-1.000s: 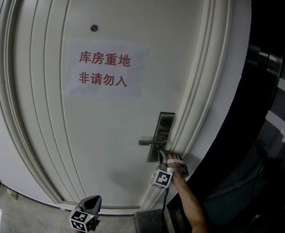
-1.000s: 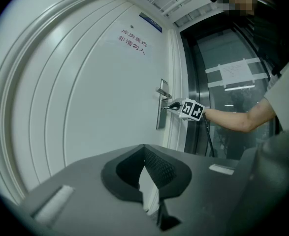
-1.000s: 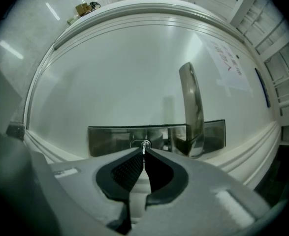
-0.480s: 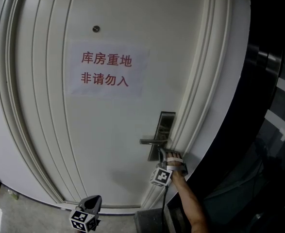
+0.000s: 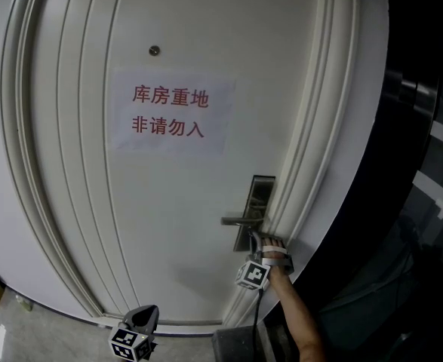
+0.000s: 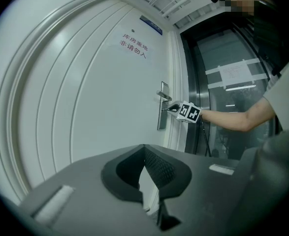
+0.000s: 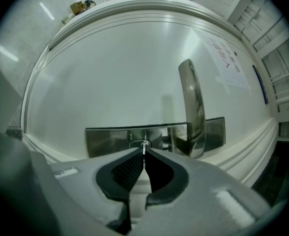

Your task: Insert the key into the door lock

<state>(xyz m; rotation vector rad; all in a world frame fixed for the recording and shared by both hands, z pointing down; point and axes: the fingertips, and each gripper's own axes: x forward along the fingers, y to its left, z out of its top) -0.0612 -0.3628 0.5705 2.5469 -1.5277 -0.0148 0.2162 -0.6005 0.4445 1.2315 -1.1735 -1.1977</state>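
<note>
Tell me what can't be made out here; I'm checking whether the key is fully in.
Key depth: right gripper view, the shut jaws cover all but its tip.
Keyhole: head view, right gripper hides it; left gripper view, too small.
Left gripper: head view, cut by bottom edge.

A corridor in a workplace building, outside a storeroom: the white door (image 5: 168, 225) carries a paper sign (image 5: 170, 111) in red Chinese saying storeroom, no entry, and a glass wall (image 6: 233, 107) stands beside it.

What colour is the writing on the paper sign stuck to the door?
Red writing on the white paper sign; clearest in the head view.
</note>
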